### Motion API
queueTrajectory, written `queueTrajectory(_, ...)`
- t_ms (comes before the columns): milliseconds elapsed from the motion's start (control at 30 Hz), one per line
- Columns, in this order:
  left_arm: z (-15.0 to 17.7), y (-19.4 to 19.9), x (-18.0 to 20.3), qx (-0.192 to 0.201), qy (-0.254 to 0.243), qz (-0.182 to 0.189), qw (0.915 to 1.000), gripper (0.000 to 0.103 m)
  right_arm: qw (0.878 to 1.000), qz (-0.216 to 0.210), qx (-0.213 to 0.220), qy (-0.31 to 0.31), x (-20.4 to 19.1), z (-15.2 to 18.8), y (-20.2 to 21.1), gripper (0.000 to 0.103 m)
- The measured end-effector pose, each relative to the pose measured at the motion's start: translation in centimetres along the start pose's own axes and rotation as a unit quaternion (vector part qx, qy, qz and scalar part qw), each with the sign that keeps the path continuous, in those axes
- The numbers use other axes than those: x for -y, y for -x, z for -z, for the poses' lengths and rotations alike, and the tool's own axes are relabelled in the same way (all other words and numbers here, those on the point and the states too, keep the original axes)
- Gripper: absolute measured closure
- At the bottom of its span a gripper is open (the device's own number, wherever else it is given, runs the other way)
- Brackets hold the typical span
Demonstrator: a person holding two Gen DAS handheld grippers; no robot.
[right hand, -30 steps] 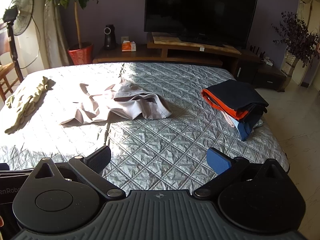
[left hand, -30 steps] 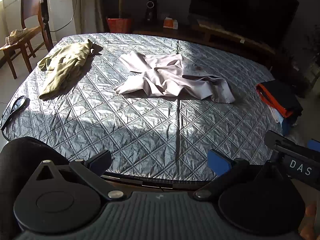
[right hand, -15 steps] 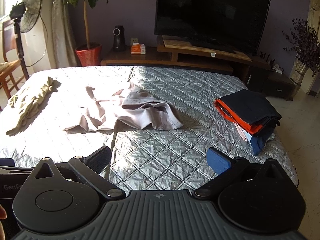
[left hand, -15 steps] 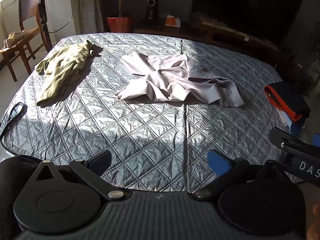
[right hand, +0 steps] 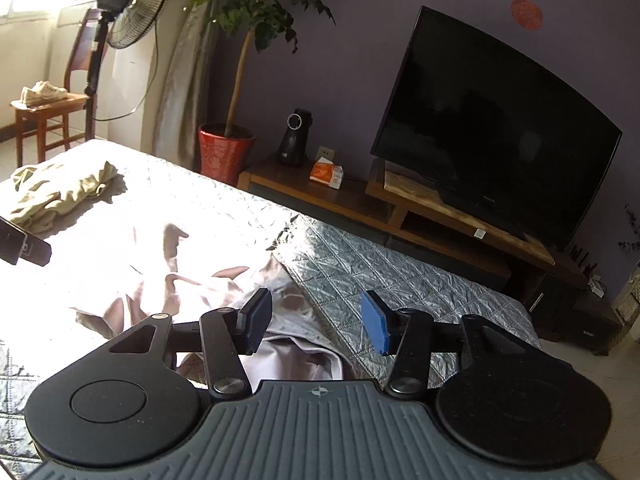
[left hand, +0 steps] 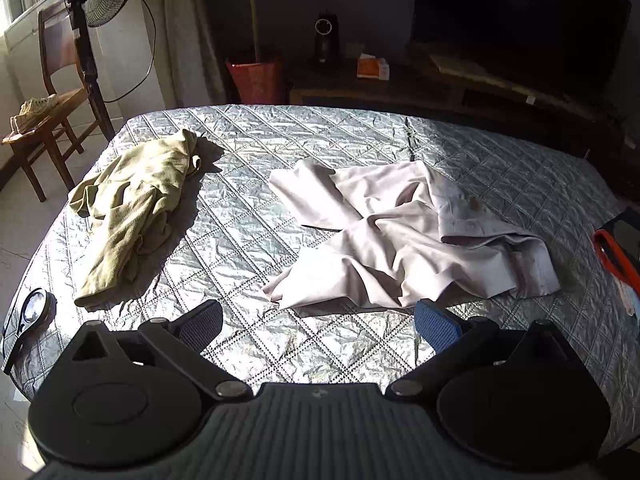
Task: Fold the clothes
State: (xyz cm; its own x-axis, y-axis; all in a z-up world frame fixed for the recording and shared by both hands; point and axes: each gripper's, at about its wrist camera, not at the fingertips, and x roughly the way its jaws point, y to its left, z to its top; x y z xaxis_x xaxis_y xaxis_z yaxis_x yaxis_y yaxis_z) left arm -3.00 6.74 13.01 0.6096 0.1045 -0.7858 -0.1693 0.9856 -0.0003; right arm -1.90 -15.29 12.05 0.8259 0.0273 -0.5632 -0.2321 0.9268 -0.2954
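A crumpled pale grey-pink garment [left hand: 404, 236] lies in the middle of the silver quilted bed [left hand: 248, 248]. It also shows in the right wrist view [right hand: 224, 284]. An olive-green garment [left hand: 132, 208] lies bunched at the bed's left, seen too in the right wrist view [right hand: 60, 196]. My left gripper [left hand: 318, 322] is open and empty, just short of the pale garment's near edge. My right gripper [right hand: 316, 322] is open and empty, low over the pale garment's right end.
A folded stack with dark and orange cloth [left hand: 618, 252] sits at the bed's right edge. A magnifying glass [left hand: 30, 312] lies at the front left corner. Beyond the bed stand a TV [right hand: 492, 128], a wooden stand [right hand: 420, 208], a potted plant [right hand: 226, 152], a fan [right hand: 132, 8] and a chair [left hand: 44, 108].
Both grippers have moved forward over the bed toward the pale garment. The right gripper has dropped low and tilted over its right end, with its jaws narrowed but still open.
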Motion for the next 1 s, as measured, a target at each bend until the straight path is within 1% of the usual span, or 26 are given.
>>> queueTrajectory(33,-1.0,-0.9,-0.4,0.004,0.006,-0.003,1.0,0.001,1.0,-0.01,-0.009,0.017,-0.3,0.1,-1.8,0.047)
queueTrajectory(100,-2.6,-2.6,-1.1,0.013,0.018,-0.007,0.9997,0.001,0.997,-0.022,-0.004,0.072,-1.6,0.7,-4.4,0.047)
queueTrajectory(200,-4.0,-4.6,-2.2,0.023,0.037,-0.005,0.999,0.001,0.991,-0.039,-0.016,0.126,-3.6,1.6,-7.7,0.047)
queueTrajectory(267,-4.2,-6.0,-2.9,0.019,0.054,0.0,0.9984,0.001,0.989,-0.049,-0.026,0.136,-4.6,2.0,-9.7,0.047)
queueTrajectory(367,-3.9,-8.6,-3.8,-0.013,0.075,0.002,0.9971,0.001,0.986,-0.051,-0.038,0.156,-5.6,2.6,-12.4,0.047)
queueTrajectory(433,-3.9,-9.7,-4.3,-0.03,0.081,0.006,0.9962,0.001,0.983,-0.049,-0.044,0.171,-6.2,2.7,-14.0,0.041)
queueTrajectory(467,-4.0,-9.9,-4.3,-0.029,0.079,0.004,0.9964,0.001,0.982,-0.052,-0.051,0.176,-6.3,2.8,-14.8,0.033)
queueTrajectory(500,-4.0,-10.0,-4.4,-0.028,0.077,0.002,0.9967,0.001,0.98,-0.057,-0.06,0.179,-6.3,2.8,-15.5,0.036)
queueTrajectory(533,-4.1,-9.9,-4.4,-0.023,0.071,-0.001,0.9972,0.001,0.979,-0.063,-0.07,0.182,-6.3,2.9,-16.3,0.052)
queueTrajectory(567,-4.2,-9.8,-4.5,-0.019,0.07,0.001,0.9974,0.001,0.981,-0.081,-0.078,0.157,-5.8,2.5,-16.9,0.097)
queueTrajectory(600,-4.3,-9.7,-4.6,-0.015,0.07,0.003,0.9974,0.001,0.986,-0.095,-0.075,0.115,-4.7,1.7,-16.9,0.101)
queueTrajectory(633,-4.4,-9.8,-4.7,-0.013,0.073,0.009,0.9972,0.001,0.99,-0.102,-0.066,0.071,-3.5,0.9,-16.9,0.101)
queueTrajectory(667,-4.4,-9.8,-4.8,-0.012,0.075,0.012,0.9971,0.001,0.993,-0.101,-0.053,0.025,-2.0,0.0,-16.7,0.101)
queueTrajectory(700,-4.4,-9.9,-4.9,-0.014,0.076,0.012,0.9969,0.001,0.995,-0.088,-0.038,-0.021,-0.3,-0.8,-16.6,0.101)
queueTrajectory(733,-4.5,-10.0,-5.0,-0.016,0.078,0.011,0.9968,0.001,0.995,-0.062,-0.026,-0.071,1.7,-1.4,-16.9,0.101)
queueTrajectory(767,-4.5,-10.2,-5.0,-0.018,0.079,0.011,0.9966,0.001,0.992,-0.03,-0.015,-0.122,4.0,-1.9,-17.2,0.101)
queueTrajectory(800,-4.5,-10.2,-5.1,-0.018,0.082,0.01,0.9964,0.001,0.989,0.008,-0.014,-0.147,5.6,-2.1,-17.6,0.099)
queueTrajectory(833,-4.5,-10.2,-5.2,-0.018,0.084,0.01,0.9962,0.001,0.986,0.051,-0.018,-0.158,7.0,-2.2,-18.1,0.093)
queueTrajectory(867,-4.4,-10.2,-5.3,-0.017,0.087,0.009,0.996,0.001,0.981,0.093,-0.022,-0.17,8.3,-2.4,-18.5,0.064)
queueTrajectory(900,-4.4,-10.2,-5.4,-0.017,0.089,0.009,0.9958,0.001,0.978,0.12,-0.019,-0.171,8.9,-2.2,-18.3,0.04)
queueTrajectory(933,-4.4,-10.2,-5.5,-0.017,0.092,0.009,0.9956,0.001,0.976,0.139,-0.012,-0.167,9.2,-1.9,-17.7,0.036)
queueTrajectory(967,-4.4,-10.2,-5.6,-0.017,0.093,0.009,0.9955,0.001,0.974,0.158,-0.005,-0.162,9.4,-1.7,-17.0,0.036)
queueTrajectory(1000,-4.5,-10.2,-5.6,-0.017,0.093,0.009,0.9955,0.001,0.977,0.146,0.002,-0.158,8.9,-1.1,-16.0,0.036)
